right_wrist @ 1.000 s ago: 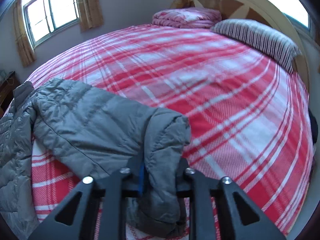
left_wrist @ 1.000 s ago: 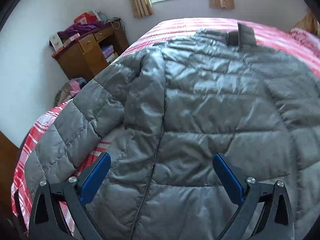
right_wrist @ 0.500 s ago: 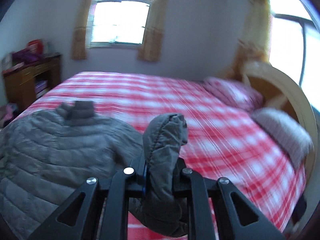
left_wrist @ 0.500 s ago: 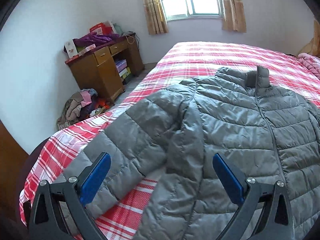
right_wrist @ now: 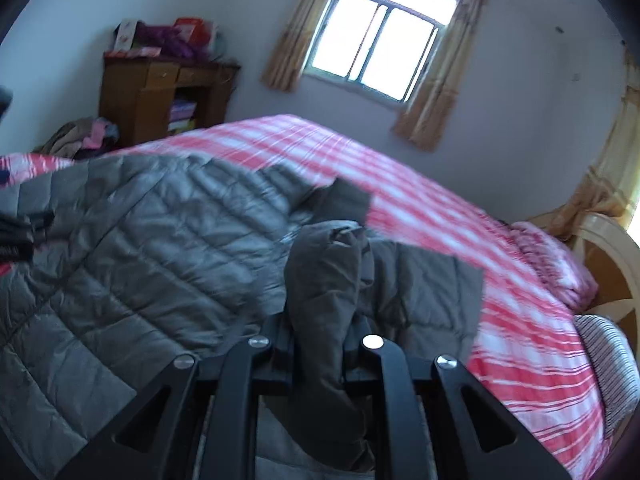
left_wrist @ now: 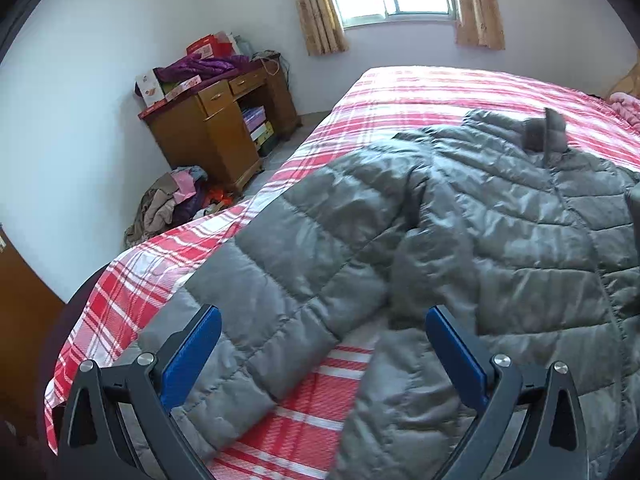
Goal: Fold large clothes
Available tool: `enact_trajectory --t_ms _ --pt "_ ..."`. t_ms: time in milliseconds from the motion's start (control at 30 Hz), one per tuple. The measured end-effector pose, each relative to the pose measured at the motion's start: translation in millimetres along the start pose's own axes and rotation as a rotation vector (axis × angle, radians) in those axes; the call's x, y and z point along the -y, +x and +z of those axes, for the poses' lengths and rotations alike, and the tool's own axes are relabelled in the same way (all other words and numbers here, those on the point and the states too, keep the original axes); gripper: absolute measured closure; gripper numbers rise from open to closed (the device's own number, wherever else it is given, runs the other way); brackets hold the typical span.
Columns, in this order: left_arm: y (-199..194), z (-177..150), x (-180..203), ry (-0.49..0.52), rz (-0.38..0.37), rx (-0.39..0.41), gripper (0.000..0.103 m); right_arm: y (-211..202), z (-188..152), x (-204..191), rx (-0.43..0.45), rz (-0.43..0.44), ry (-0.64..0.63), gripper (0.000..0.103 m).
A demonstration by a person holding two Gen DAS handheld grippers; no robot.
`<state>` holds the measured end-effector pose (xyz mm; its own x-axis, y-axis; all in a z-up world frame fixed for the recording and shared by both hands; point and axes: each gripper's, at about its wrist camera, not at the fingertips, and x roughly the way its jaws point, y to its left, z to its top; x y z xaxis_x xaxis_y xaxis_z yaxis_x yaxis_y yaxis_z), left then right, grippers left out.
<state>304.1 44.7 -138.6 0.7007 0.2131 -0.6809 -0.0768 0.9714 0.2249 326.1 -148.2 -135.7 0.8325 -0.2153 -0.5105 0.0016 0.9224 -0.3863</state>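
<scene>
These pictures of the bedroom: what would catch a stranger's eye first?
A big grey puffer jacket sprawls across the red plaid bed. The right tongs are shut on one sleeve, lifted over the jacket's body; the left tongs gape open above the other sleeve. A cluttered wooden desk stands by the wall.

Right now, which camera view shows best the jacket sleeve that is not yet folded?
The left wrist view: the sleeve lies spread on the bed between the open left gripper. The right wrist view shows only its blurred upper part.

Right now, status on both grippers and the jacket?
Left gripper open, over left sleeve. Right gripper shut on right sleeve. Jacket flat on bed. Nothing blocking.
</scene>
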Motion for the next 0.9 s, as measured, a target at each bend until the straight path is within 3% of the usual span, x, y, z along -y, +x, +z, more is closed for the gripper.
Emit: enact_trajectory --t_ms 67,100,133,200,367,433,500,567,667,867,900 --pt "3.0 -0.9 -5.8 -0.001 0.006 -0.01 0.001 12.2 -6.7 -11.1 -0.024 0.008 -0.005 0.084" --pt "3.2 -1.2 -8.0 -0.001 0.01 -0.012 0.001 15.6 -9.9 -15.3 -0.031 0.017 -0.009 0.076" --pt "3.4 -1.0 -9.9 -0.002 0.017 -0.014 0.001 15.0 -11.4 -17.8 -0.03 0.02 -0.009 0.055" --pt "2.5 0.1 -12.7 -0.01 0.023 -0.016 0.001 6.6 -12.7 -20.5 -0.026 0.045 -0.006 0.033" --pt "-11.4 9.5 -8.5 -0.034 -0.001 -0.015 0.001 -55.8 -18.9 -19.3 0.07 0.128 -0.036 0.029" --pt "-20.8 14.8 4.1 -0.027 -0.032 -0.009 0.001 -71.8 -27.6 -9.1 0.106 0.124 -0.019 0.02" --pt "-30.8 20.6 25.1 -0.001 -0.088 -0.004 0.001 -74.8 -39.6 8.7 0.111 0.089 0.025 0.019" --pt "-37.5 26.2 55.1 0.044 -0.168 -0.019 0.001 -66.9 -53.7 29.8 0.076 0.034 0.068 0.019" --pt "-43.0 31.1 96.8 0.097 -0.232 -0.029 0.001 -47.9 -79.0 61.4 -0.028 -0.03 0.134 0.019" --pt "-28.8 26.4 180.7 0.22 -0.274 -0.042 0.001 -24.2 -118.8 89.6 -0.134 -0.091 0.175 0.019" --pt "-23.9 25.1 188.8 0.233 -0.273 -0.051 0.005 -22.1 -122.2 91.4 -0.143 -0.09 0.181 0.019"
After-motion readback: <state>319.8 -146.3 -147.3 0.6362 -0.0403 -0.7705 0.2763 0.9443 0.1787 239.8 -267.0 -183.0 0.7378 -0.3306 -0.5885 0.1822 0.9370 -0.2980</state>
